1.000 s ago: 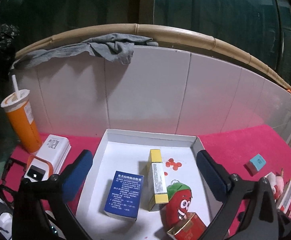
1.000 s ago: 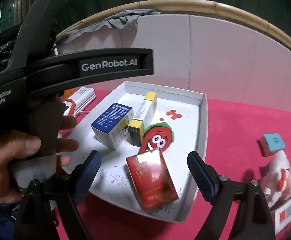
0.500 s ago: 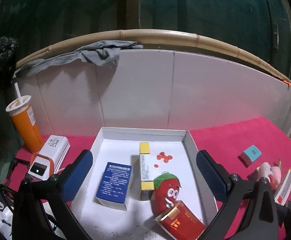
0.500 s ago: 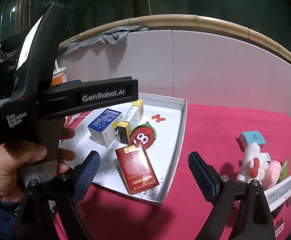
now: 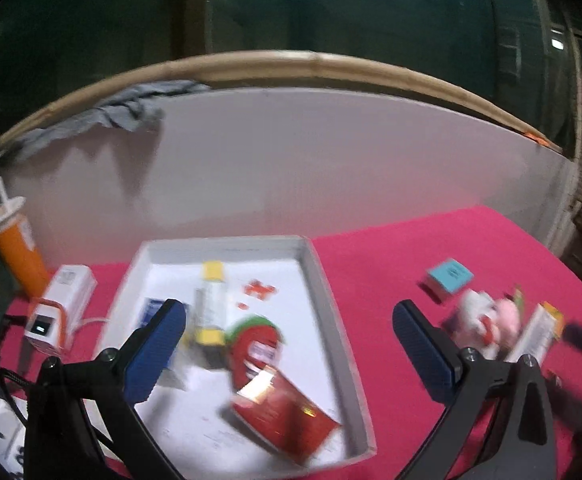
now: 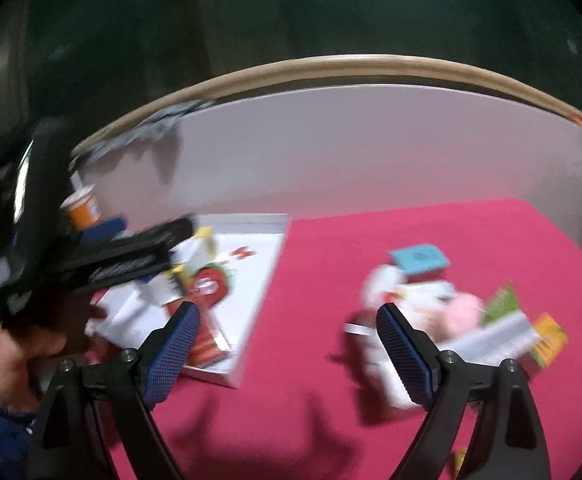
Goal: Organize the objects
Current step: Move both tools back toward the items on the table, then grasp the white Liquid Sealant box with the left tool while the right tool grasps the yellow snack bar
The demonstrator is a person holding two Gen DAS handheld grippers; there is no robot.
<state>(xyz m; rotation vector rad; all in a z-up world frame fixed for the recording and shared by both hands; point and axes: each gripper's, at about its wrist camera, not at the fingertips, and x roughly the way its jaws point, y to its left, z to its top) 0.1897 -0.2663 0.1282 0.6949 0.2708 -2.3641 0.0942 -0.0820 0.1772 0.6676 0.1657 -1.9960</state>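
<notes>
Both the left gripper (image 5: 287,344) and the right gripper (image 6: 287,350) had fingers spread, empty. Risk: the blurred loose pile (image 6: 451,312) could scatter if approached fast.

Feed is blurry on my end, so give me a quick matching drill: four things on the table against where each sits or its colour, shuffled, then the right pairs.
Things:
1. red pack
2. light blue box
3. paper cup with straw
4. grey cloth

Places or colours:
A. draped over the wooden rail above the white wall
B. lying in the white tray, near its front edge
C. orange, at the far left by the wall
D. on the pink cloth, outside the tray

Pairs: 1-B, 2-D, 3-C, 4-A
</notes>
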